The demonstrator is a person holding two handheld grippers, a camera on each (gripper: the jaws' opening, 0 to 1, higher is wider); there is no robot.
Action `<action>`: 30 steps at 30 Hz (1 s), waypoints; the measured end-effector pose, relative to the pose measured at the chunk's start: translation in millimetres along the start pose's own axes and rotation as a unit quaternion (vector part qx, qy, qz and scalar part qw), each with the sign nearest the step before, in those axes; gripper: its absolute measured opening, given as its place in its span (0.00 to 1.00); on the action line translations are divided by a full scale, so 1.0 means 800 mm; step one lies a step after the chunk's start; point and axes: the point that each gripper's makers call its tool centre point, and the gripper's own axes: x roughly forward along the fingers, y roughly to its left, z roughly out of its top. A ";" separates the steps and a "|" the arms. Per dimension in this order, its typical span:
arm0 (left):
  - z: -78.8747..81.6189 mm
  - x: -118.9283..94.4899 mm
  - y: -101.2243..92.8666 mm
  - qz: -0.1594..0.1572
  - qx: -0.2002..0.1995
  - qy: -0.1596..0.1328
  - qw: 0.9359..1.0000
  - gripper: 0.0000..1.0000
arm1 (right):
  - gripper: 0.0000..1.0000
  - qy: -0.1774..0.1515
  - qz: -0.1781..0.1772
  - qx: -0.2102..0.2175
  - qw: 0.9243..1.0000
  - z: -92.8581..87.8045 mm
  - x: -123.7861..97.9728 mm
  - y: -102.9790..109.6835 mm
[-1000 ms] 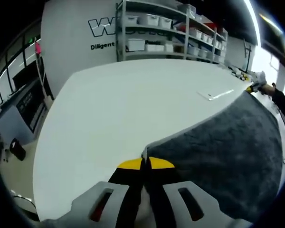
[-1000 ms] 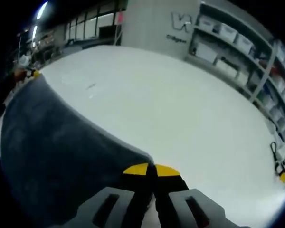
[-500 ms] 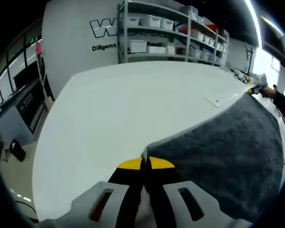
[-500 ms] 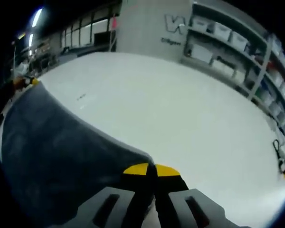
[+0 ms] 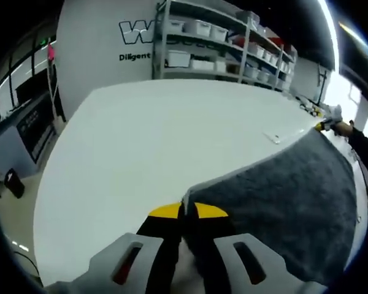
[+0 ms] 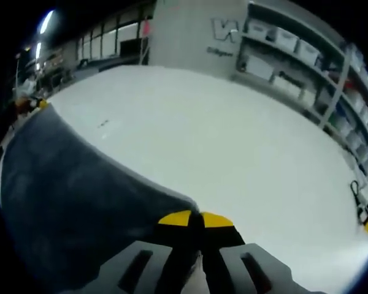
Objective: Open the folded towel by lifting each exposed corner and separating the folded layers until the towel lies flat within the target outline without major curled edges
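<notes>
My left gripper [image 5: 183,211] and right gripper [image 6: 194,219] each pinch a towel [image 5: 288,196] corner, edge taut above open white bench [image 5: 159,135].

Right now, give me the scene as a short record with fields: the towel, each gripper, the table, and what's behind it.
towel: dark grey towel, stretched between the two grippers, its far edge taut over the table
left gripper: left gripper, jaws shut on one towel corner
right gripper: right gripper, jaws shut on another corner of the towel
table: white table; a small clear flat item lies near the towel's edge
background: shelving with white storage bins, wall lettering
</notes>
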 end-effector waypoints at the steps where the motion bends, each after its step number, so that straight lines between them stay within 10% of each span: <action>1: 0.002 -0.001 0.006 0.015 -0.001 -0.004 1.000 0.24 | 0.17 0.004 -0.013 0.008 1.000 0.000 -0.002 -0.002; 4: 0.005 -0.002 0.003 0.021 0.001 -0.018 1.000 0.70 | 0.56 -0.014 -0.032 0.018 0.999 0.011 -0.009 -0.010; 8: 0.024 -0.007 0.018 0.049 0.001 -0.042 0.998 0.99 | 1.00 -0.050 -0.089 0.045 0.994 0.025 -0.025 -0.032; 15: 0.057 -0.038 0.030 0.065 -0.015 -0.092 0.994 1.00 | 1.00 -0.098 -0.089 0.057 0.990 0.038 -0.061 -0.020; 21: 0.059 -0.084 0.009 0.093 0.015 -0.110 0.989 1.00 | 1.00 -0.192 -0.082 0.084 0.974 0.065 -0.130 0.018; 30: 0.056 -0.172 -0.010 0.097 0.015 -0.164 0.982 1.00 | 1.00 -0.239 -0.089 0.060 0.965 0.067 -0.224 0.064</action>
